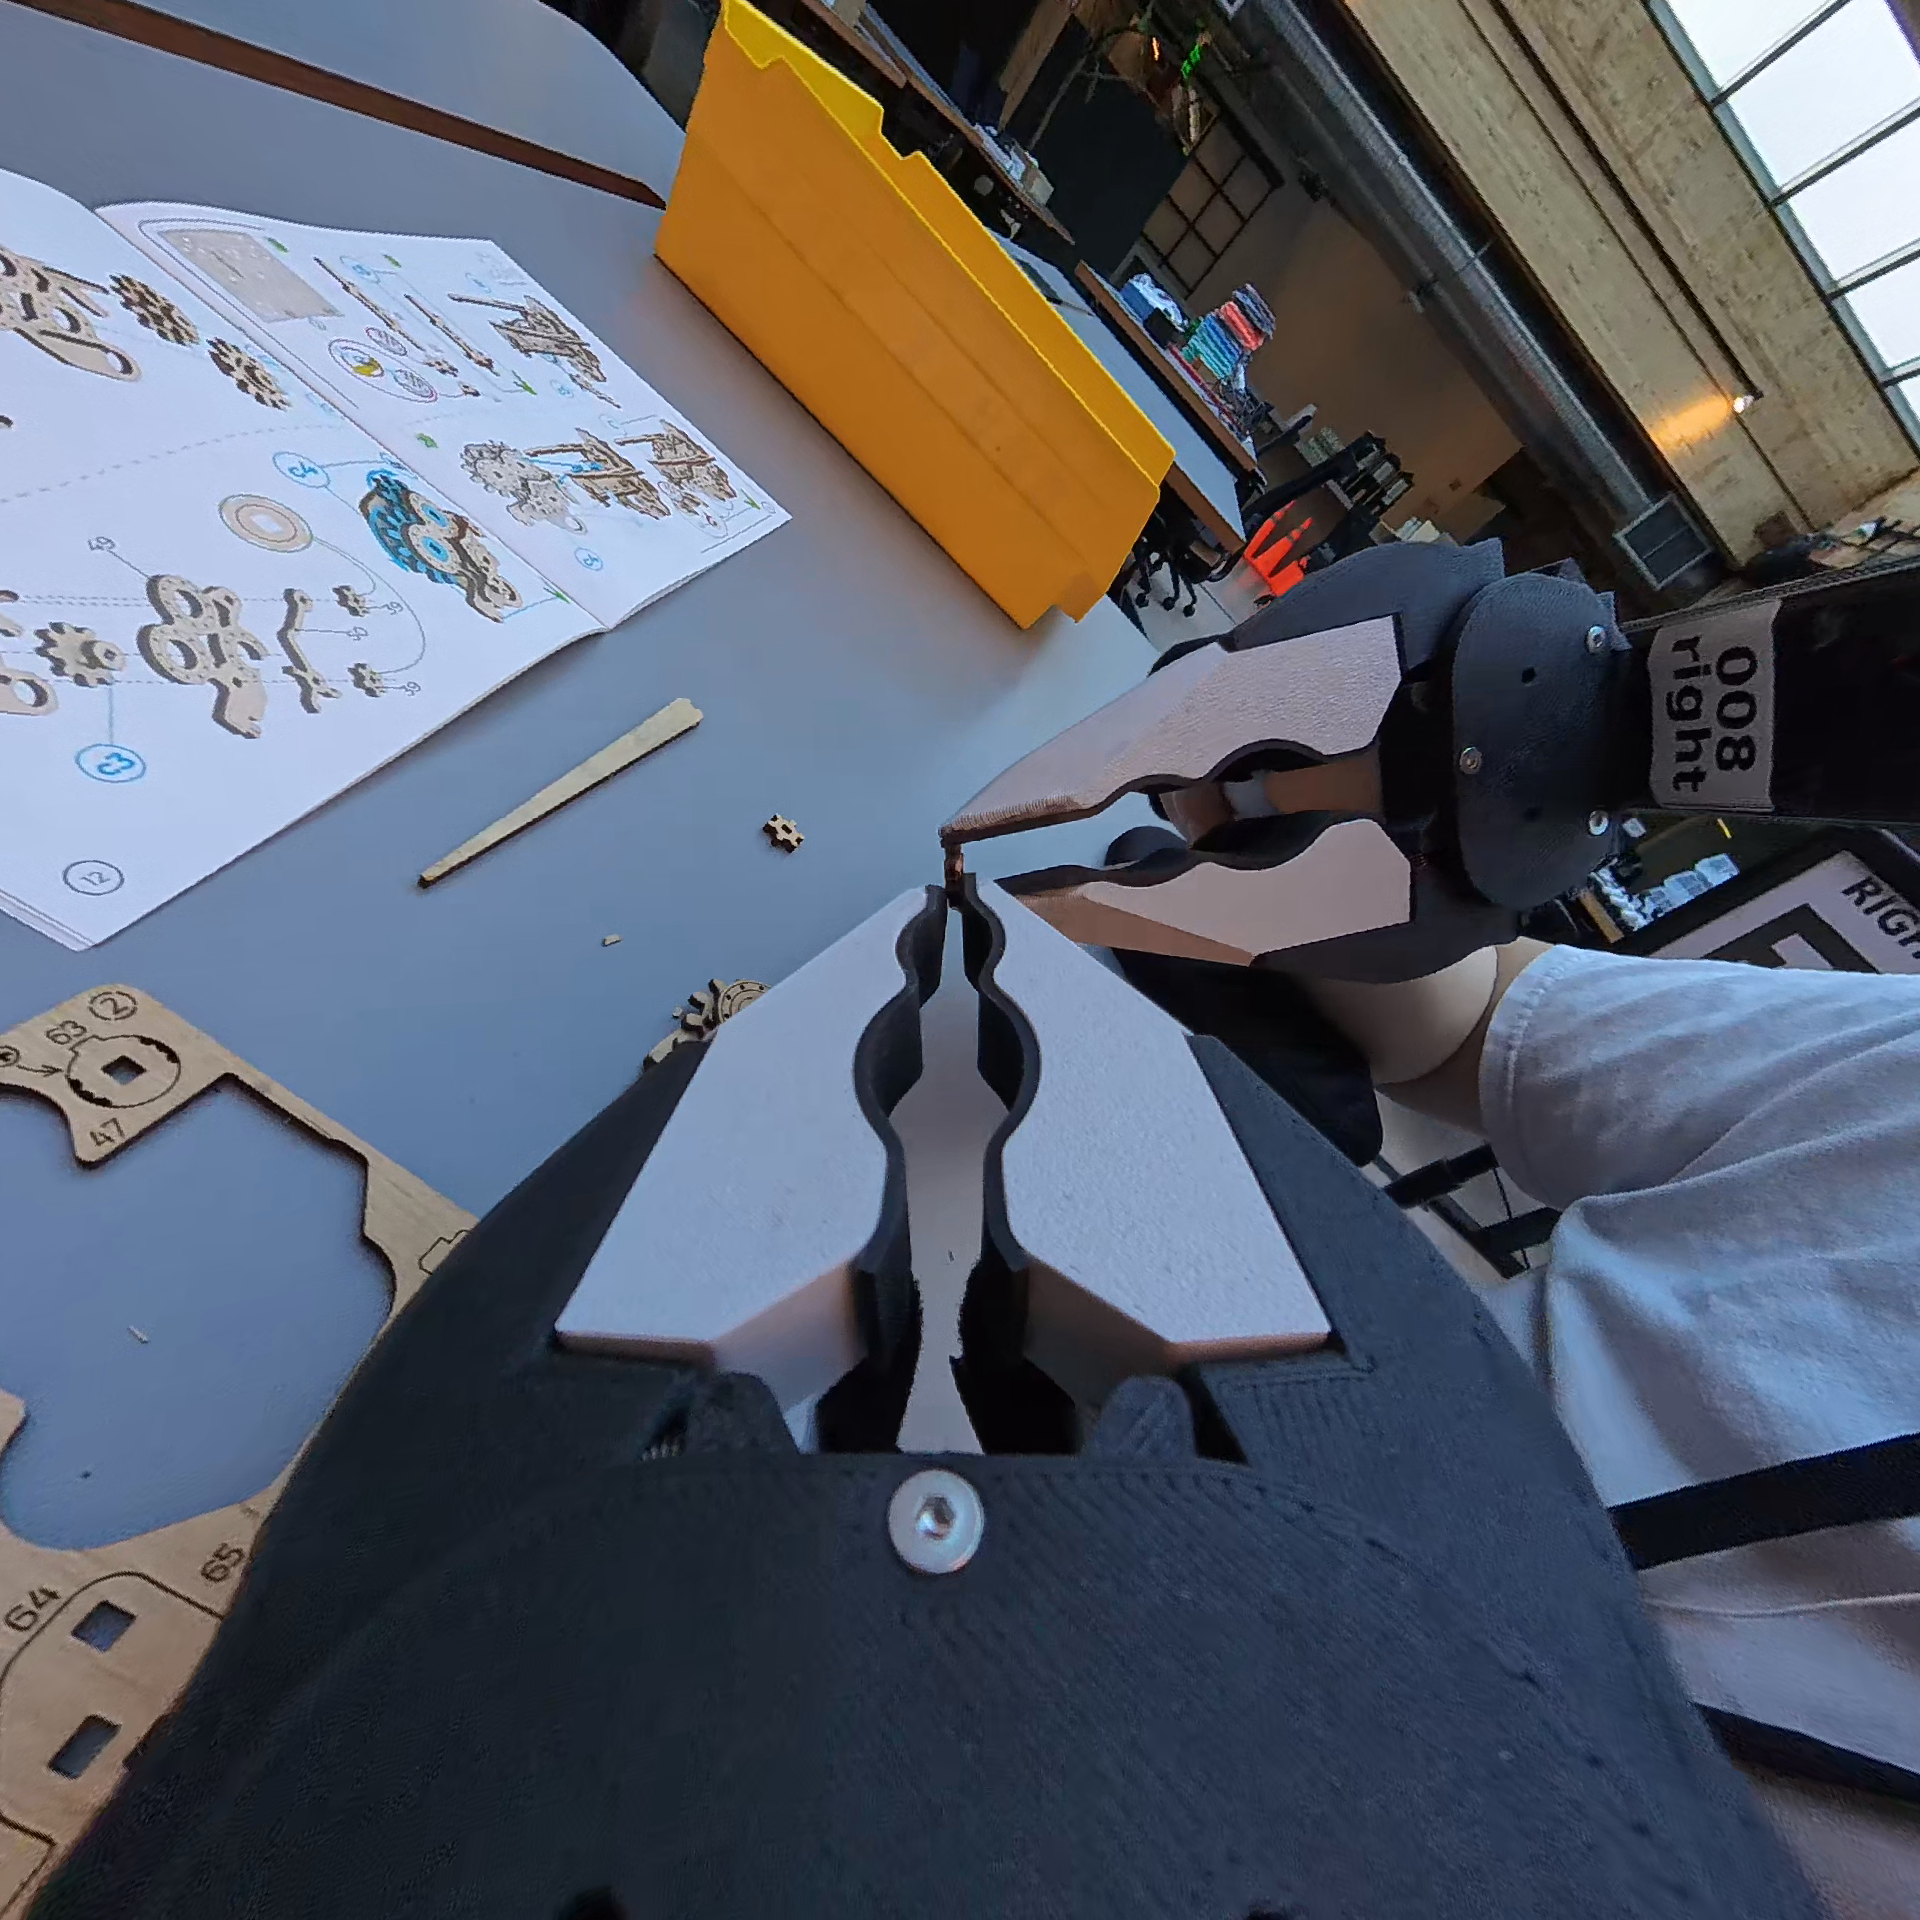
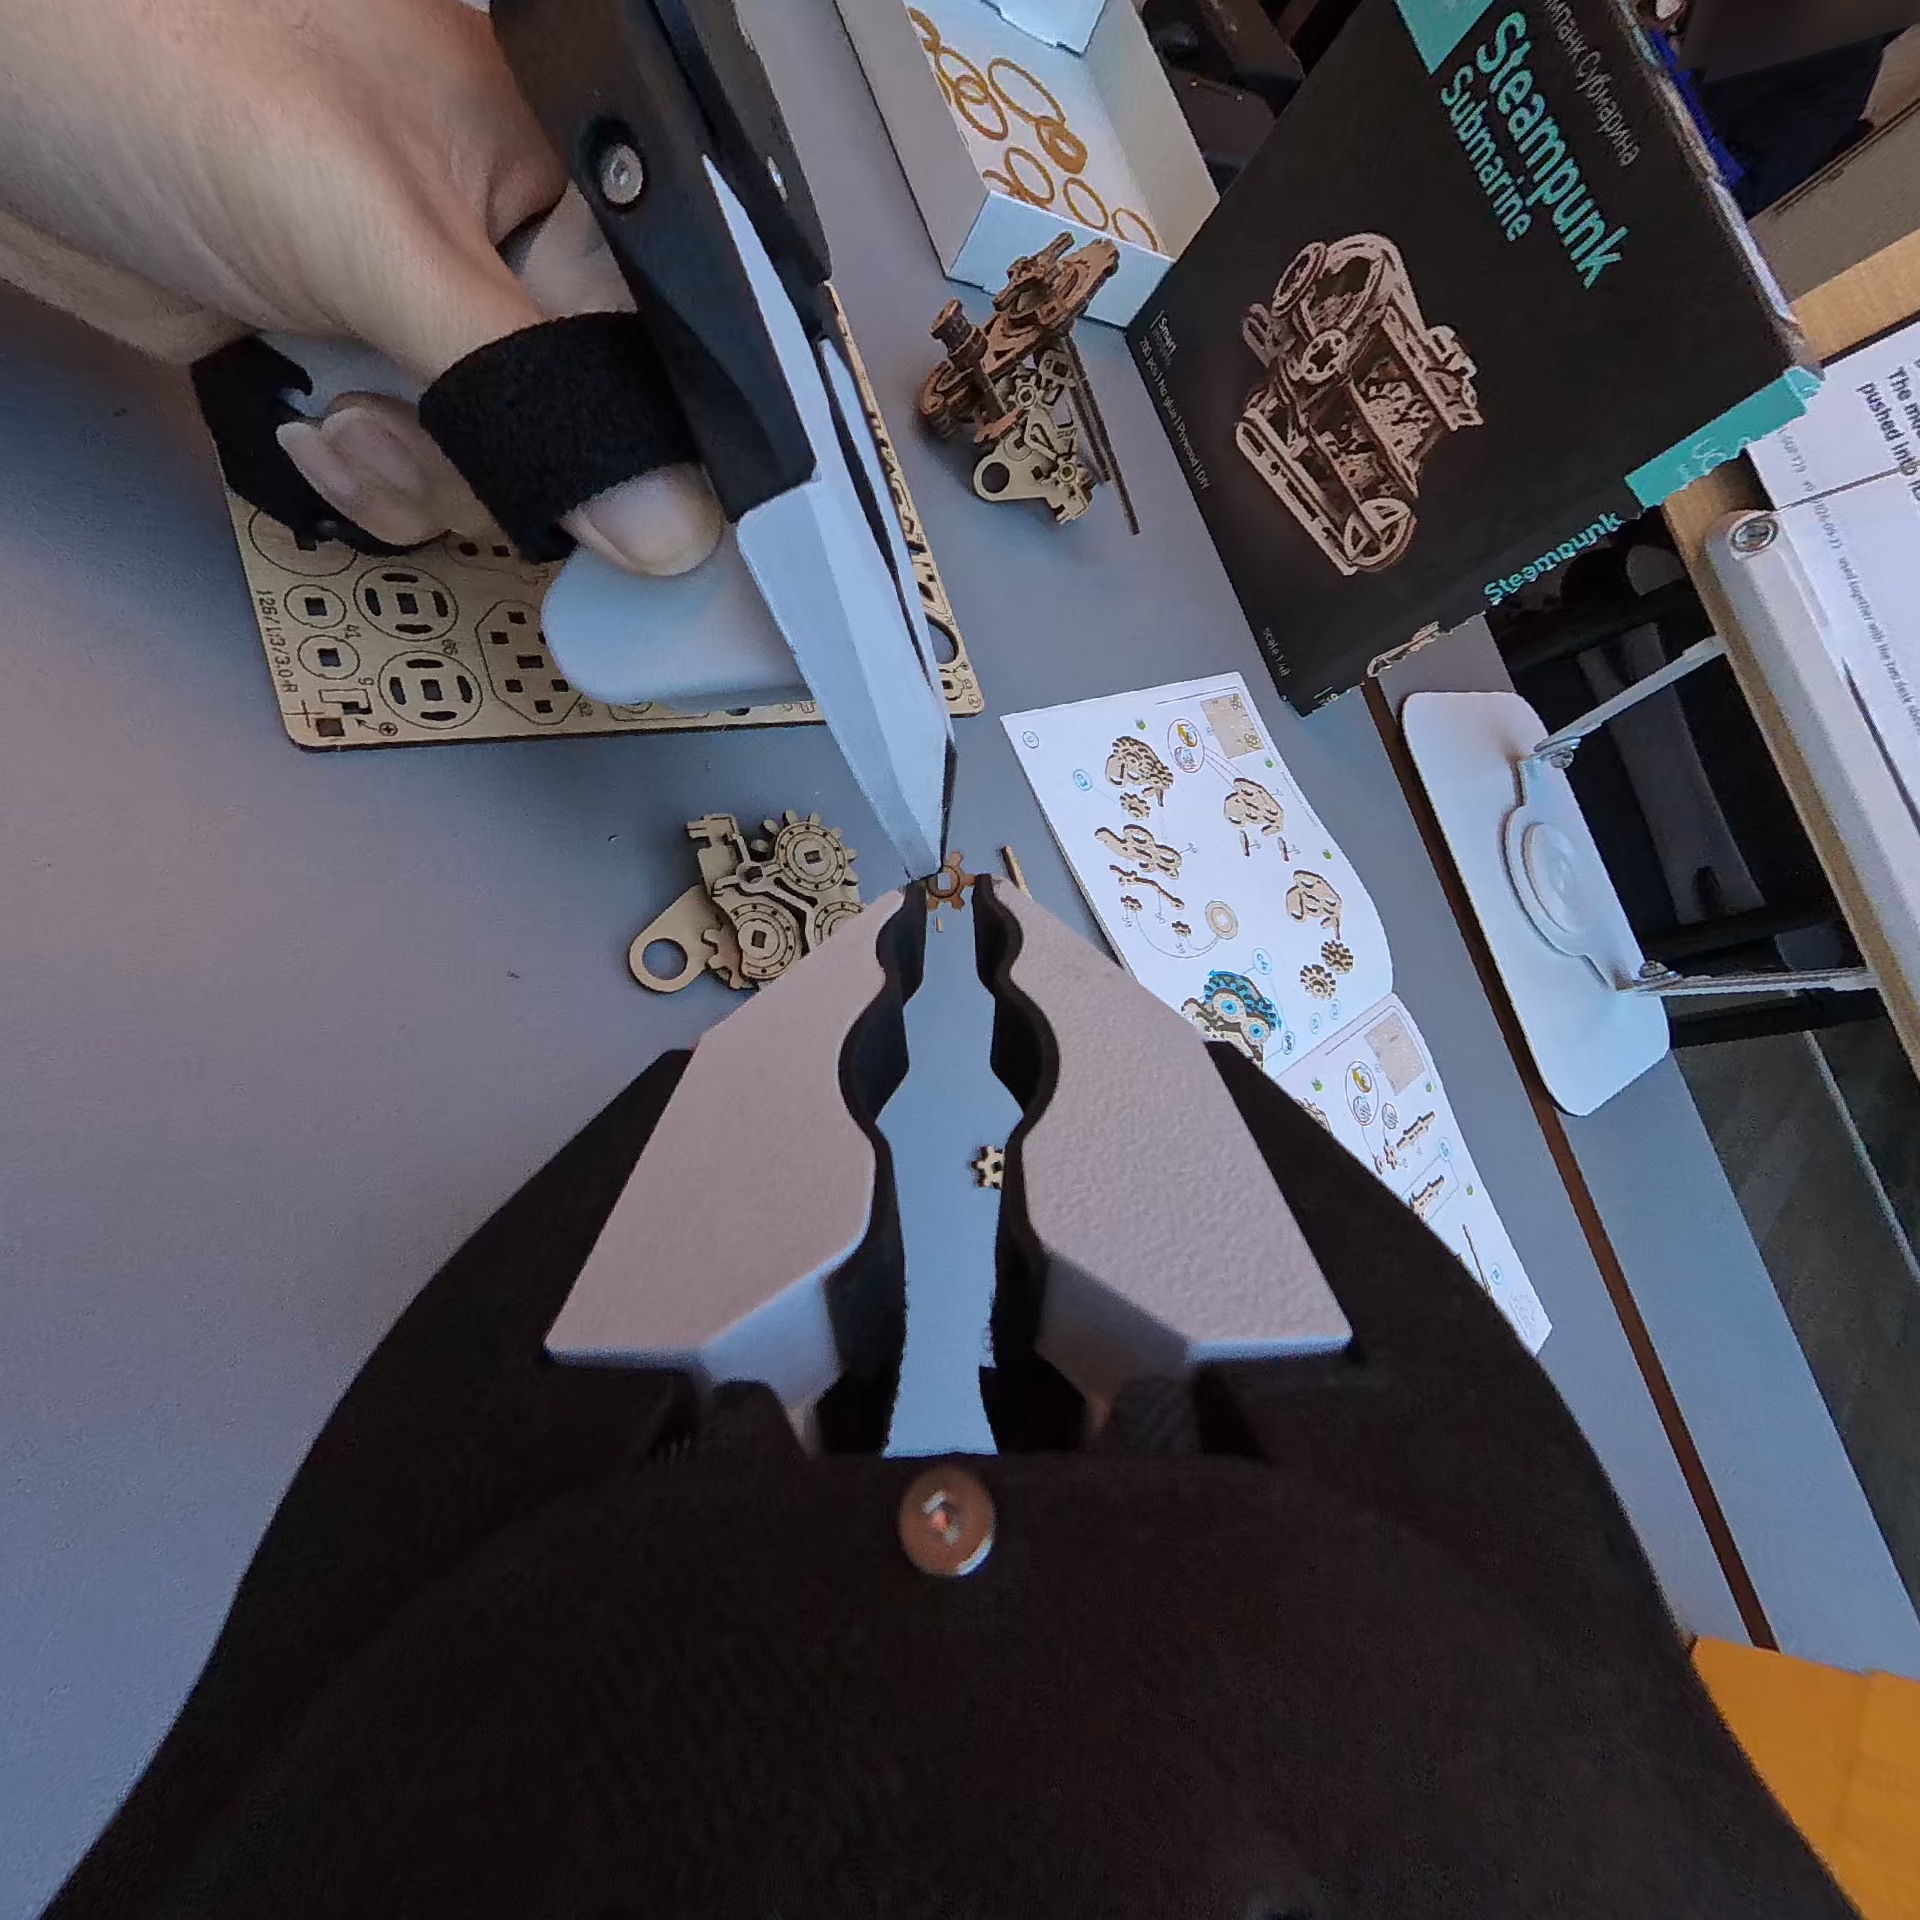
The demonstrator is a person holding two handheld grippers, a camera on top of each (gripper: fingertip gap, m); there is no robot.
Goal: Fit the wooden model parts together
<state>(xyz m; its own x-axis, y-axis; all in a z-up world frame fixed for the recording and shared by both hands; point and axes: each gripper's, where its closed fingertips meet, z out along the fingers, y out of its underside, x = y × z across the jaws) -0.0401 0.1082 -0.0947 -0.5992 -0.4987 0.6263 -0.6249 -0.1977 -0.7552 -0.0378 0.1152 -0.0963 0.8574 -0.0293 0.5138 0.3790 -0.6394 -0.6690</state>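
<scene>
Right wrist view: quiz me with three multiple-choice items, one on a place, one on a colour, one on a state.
1. Where does the small wooden gear sit?
A. Pinched where the two grippers' tips meet
B. Flat on the instruction booklet
C. Inside the yellow bin

2. What colour is the bin beyond the instruction booklet?
A. Blue
B. Yellow
C. Green

3. How do the fingers of the right gripper stand?
A. Spread wide with nothing between them
B. Closed to a narrow gap at the tips, on the gear
C. Out of sight

Answers: 1 A, the gear sits above the table between the right gripper's tips and those of the left gripper; 2 B, the left wrist view shows it yellow; 3 B, the tips nearly touch around the gear.
</scene>
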